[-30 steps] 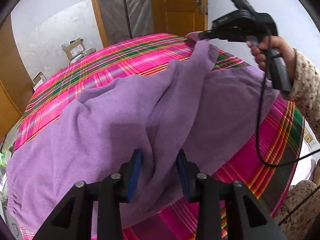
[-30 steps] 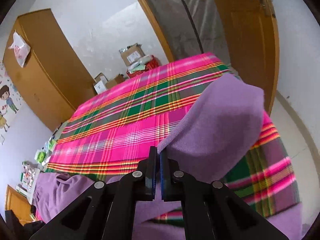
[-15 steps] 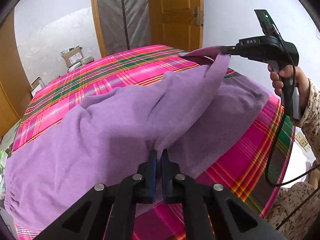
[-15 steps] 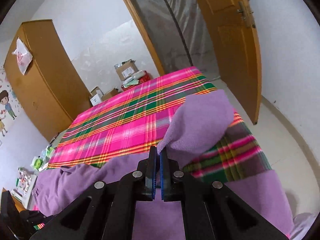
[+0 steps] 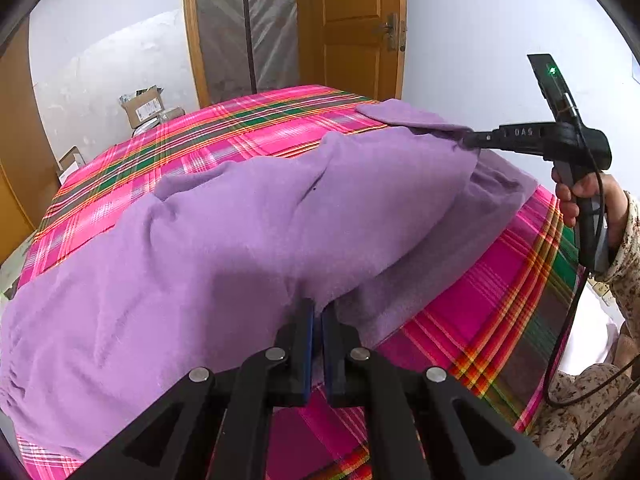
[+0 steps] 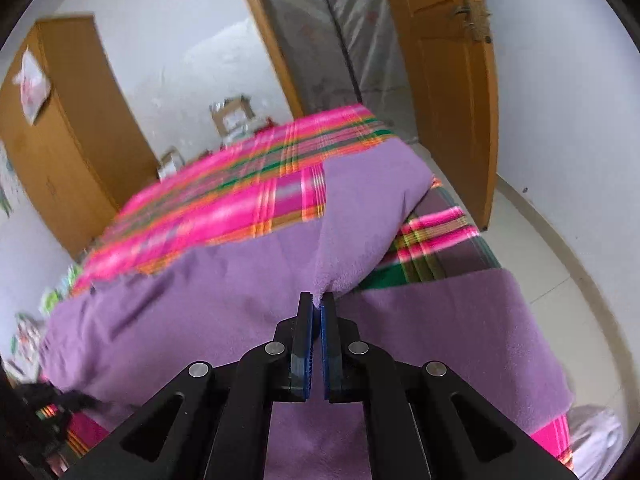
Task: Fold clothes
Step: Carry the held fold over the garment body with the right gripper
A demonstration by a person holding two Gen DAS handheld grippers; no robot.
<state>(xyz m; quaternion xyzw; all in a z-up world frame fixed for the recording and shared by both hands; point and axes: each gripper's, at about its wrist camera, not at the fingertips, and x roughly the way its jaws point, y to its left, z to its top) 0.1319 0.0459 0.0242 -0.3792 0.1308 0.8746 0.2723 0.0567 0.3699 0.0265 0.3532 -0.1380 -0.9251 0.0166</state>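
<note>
Spanning the bed point(image 5: 248, 128), the purple garment point(image 5: 192, 248) is pinched at two points: left tool point(image 5: 317, 316) clamped on the near edge, jaws just closed on fabric; right tool point(image 6: 317, 308) clamped on the far-right corner, lifted. Fold axis judged to run btwn both grips, w/ the cloth's bulk lying left of it.

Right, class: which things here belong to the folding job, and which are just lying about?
In the job:
purple garment
left gripper, shut on it
right gripper, shut on it
plaid bedcover underneath

Lying about:
cardboard boxes
wardrobe
door
</note>
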